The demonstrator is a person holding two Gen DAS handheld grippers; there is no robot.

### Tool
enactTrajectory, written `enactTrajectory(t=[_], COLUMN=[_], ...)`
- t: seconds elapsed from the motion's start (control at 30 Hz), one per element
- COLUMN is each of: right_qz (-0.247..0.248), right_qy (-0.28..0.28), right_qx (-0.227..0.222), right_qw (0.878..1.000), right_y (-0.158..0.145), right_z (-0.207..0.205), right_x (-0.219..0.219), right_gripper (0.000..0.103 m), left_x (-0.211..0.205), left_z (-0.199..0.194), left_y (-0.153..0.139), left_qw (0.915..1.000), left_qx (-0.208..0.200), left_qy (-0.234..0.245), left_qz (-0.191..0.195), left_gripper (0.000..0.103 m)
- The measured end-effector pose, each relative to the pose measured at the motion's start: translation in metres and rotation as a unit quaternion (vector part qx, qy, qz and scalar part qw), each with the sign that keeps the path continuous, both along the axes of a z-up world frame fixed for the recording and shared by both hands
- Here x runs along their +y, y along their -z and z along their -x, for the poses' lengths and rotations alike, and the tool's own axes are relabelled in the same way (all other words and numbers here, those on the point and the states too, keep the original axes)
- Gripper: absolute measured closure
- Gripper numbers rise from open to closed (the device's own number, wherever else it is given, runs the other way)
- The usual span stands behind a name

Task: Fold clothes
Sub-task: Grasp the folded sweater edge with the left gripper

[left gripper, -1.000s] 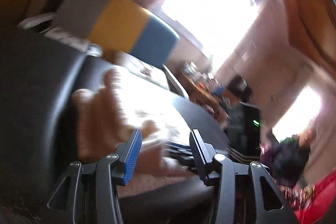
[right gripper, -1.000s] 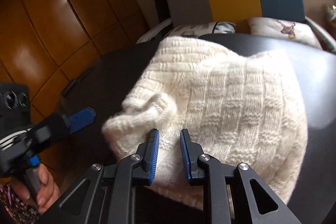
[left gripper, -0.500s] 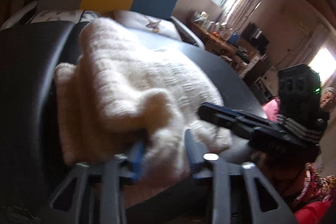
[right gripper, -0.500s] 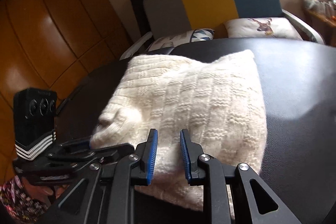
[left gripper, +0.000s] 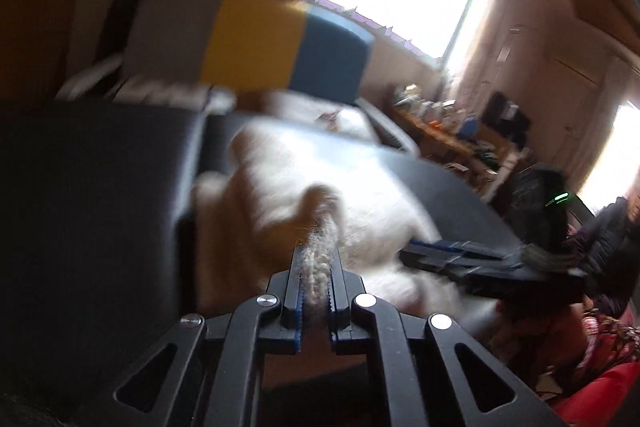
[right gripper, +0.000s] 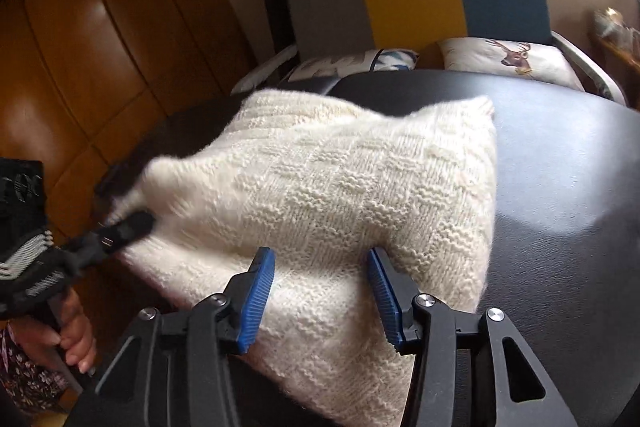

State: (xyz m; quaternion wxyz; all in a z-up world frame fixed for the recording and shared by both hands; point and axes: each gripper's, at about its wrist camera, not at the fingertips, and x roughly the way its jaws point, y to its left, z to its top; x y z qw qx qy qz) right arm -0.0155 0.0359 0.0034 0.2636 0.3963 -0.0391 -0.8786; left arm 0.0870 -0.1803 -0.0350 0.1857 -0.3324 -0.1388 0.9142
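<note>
Left gripper point(left gripper: 316, 267) clamps a tuft of the cream knitted sweater point(right gripper: 340, 187); right gripper point(right gripper: 322, 291) hovers, jaws apart; sweater already folded compact on the black table point(right gripper: 560, 187); probably tidying remains.

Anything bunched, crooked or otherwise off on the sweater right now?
The white knit sweater lies folded on the black table, but its left corner is pulled up into a bunched ridge where the left tool pinches it. The right tool is open at the near edge. Nothing looks damaged.
</note>
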Motion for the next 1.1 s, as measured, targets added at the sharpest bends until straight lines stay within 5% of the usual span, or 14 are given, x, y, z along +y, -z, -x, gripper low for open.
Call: enactTrajectory(t=[0.1, 0.23, 0.3, 0.4, 0.63, 0.87, 1.1], right_qz=[0.003, 0.016, -0.003, -0.049, -0.124, -0.19, -0.183], right_qy=[-0.02, -0.032, -0.052, -0.104, -0.187, -0.226, -0.22], right_qx=[0.005, 0.045, 0.049, 0.052, 0.015, 0.017, 0.02], right_qw=[1.0, 0.998, 0.997, 0.992, 0.974, 0.955, 0.958], right_y=[-0.005, -0.027, -0.032, -0.032, -0.01, 0.008, 0.023], right_z=[-0.004, -0.002, 0.008, 0.026, 0.062, 0.082, 0.086], right_x=[-0.007, -0.013, -0.025, -0.05, -0.109, -0.159, -0.173], right_gripper=[0.053, 0.053, 0.054, 0.08, 0.08, 0.079, 0.079], left_x=[-0.019, -0.035, -0.04, -0.049, -0.072, -0.075, -0.081], left_z=[0.0, 0.0, 0.002, 0.001, 0.004, 0.006, 0.008], left_y=[0.039, 0.058, 0.061, 0.068, 0.086, 0.092, 0.095], left_qw=[0.998, 0.9951, 0.9946, 0.9921, 0.9825, 0.9855, 0.9841], left_qx=[-0.045, -0.053, -0.053, -0.056, -0.075, -0.073, -0.082], left_qy=[-0.042, -0.065, -0.063, -0.066, -0.058, -0.045, -0.044], left_qz=[-0.014, -0.052, -0.064, -0.091, -0.16, -0.146, -0.151], left_gripper=[0.095, 0.095, 0.095, 0.093, 0.091, 0.091, 0.091])
